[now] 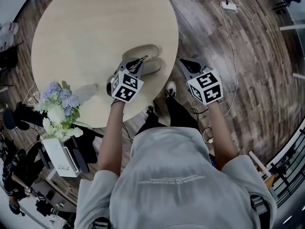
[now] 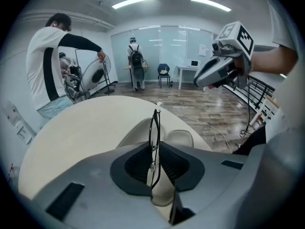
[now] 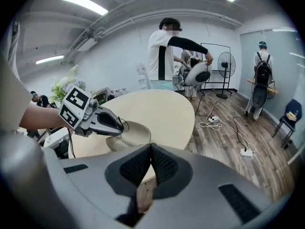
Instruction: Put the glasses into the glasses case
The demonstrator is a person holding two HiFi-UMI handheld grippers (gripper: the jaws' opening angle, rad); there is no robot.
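Black-framed glasses (image 2: 153,123) stand edge-on at the centre of the left gripper view, pinched between the closed jaws of the left gripper (image 2: 154,147). They sit just above the open beige glasses case (image 2: 180,138) on the pale round table (image 1: 81,32) — whether they touch it we cannot tell. At centre right of the head view, the right gripper (image 1: 185,63) hangs off the table edge, jaws pressed together, empty.

Thin-framed glasses (image 2: 154,128) above open beige case (image 2: 181,138)

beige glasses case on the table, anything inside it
The open beige glasses case shows only bare lining; thin black-framed glasses hang over it in the left gripper, whose body hides its near end.
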